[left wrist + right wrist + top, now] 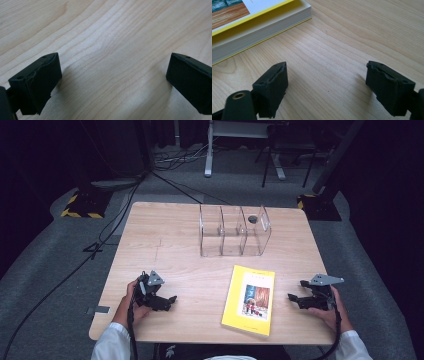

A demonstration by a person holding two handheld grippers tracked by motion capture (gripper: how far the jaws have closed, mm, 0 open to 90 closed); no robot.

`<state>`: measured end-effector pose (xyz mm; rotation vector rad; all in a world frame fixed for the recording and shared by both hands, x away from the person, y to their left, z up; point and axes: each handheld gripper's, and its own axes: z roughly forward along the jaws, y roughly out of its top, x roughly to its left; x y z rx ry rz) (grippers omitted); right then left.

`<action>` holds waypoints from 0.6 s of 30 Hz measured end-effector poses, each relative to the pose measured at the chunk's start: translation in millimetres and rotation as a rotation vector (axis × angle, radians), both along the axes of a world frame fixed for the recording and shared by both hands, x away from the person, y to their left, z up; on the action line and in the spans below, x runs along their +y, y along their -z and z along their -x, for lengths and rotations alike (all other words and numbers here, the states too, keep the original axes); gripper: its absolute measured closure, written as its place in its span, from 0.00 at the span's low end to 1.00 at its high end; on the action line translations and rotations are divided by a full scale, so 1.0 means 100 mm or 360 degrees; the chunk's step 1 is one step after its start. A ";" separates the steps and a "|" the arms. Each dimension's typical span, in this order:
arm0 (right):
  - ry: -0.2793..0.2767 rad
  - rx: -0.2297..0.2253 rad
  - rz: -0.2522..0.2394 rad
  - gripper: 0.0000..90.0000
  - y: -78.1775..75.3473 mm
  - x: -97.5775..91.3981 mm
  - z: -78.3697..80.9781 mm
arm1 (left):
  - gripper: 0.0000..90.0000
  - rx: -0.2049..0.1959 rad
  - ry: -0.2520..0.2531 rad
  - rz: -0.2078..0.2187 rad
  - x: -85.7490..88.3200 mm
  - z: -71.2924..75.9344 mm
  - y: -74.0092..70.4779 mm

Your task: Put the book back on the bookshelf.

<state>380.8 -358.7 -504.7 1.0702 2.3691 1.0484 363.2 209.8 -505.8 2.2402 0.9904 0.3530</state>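
1. Counter (165,240): light wood, rectangular, standing on grey carpet; the grain shows close up in both gripper views.
2. Book (249,300): yellow cover with a picture panel on the front, lying flat and closed on the near half of the counter, right of centre, between the two hand-held grippers and nearer the right one. In the right gripper view its page edge and yellow cover (259,22) sit at the upper left, ahead of the jaws and apart from them.
3. Clear organiser (234,231): transparent box with upright dividers, standing on the far half of the counter, well apart from the book. A small dark round item (252,219) sits at its far side; whether it lies inside a compartment or behind the box is hard to tell.
4. Left hand-held gripper (170,301): low over the near left of the counter, jaws pointing toward the book. Its own view (113,77) shows the jaws spread wide, bare wood between them, nothing held.
5. Right hand-held gripper (293,298): near the right edge, jaws pointing at the book, just beside it but not touching. Its own view (327,88) shows the jaws wide apart and empty.
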 end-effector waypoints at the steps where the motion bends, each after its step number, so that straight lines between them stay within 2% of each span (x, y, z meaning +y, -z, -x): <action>1: 0.0001 0.0000 0.0001 0.21 0.00 0.00 0.00 | 0.01 0.0000 0.0020 -0.0006 0.01 0.02 0.00; 7: -0.0002 0.0003 0.0005 0.19 0.00 0.01 0.01 | 0.01 0.0002 0.0042 0.0001 -0.01 0.14 0.00; 12: -0.0084 0.0008 0.0011 0.19 0.00 0.04 0.03 | 0.00 0.0007 0.0095 0.0001 -0.04 0.22 0.00; 18: -0.0241 0.0074 0.0094 0.19 -0.06 0.17 0.08 | 0.00 0.0005 0.0134 0.0002 -0.14 0.28 0.00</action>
